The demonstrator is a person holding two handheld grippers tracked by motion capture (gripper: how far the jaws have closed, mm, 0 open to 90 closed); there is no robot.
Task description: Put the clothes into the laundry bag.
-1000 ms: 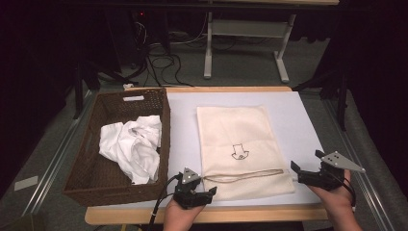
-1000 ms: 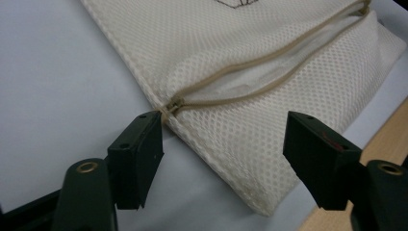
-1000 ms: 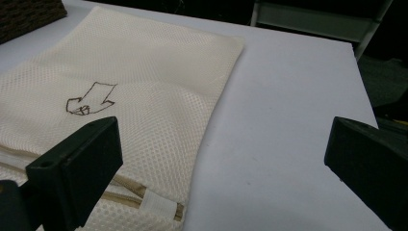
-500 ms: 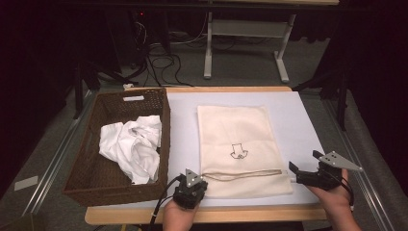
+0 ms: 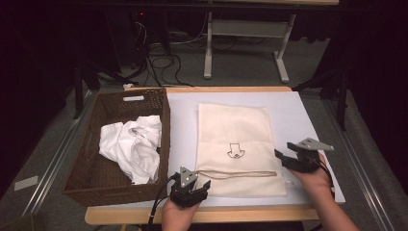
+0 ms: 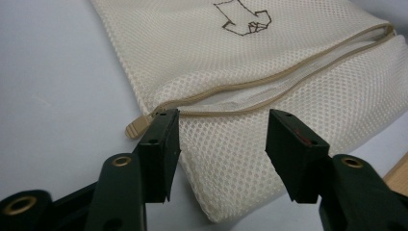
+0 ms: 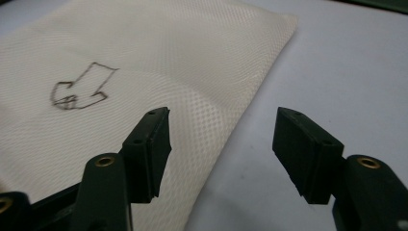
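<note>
The cream mesh laundry bag with a beige zipper [image 5: 235, 147] lies flat on the white tabletop [image 5: 308, 115], just beside the brown wicker basket [image 5: 82, 178] that holds crumpled white cloth [image 5: 131, 147]. Its zipper stands partly open along the edge nearest the person, and the beige zipper pull [image 6: 136, 127] rests at the corner closest to the basket.

The left claw [image 5: 204, 185] sits at that corner. Its jaws have just been opening and stand about half apart, straddling the mesh below the zipper without pressing on it; it holds nothing. The right claw [image 5: 280, 156] is at the bag's far side edge from the basket. Its jaws have just been closing, remain well apart over the bag's edge, and grip nothing.

Judgement: the step in hand is opening the bag's mouth. The left claw should pinch only the upper mesh layer beside the zipper, not both layers. The right should pin the far edge so the bag does not slide. Snagging the mesh is the main risk.
</note>
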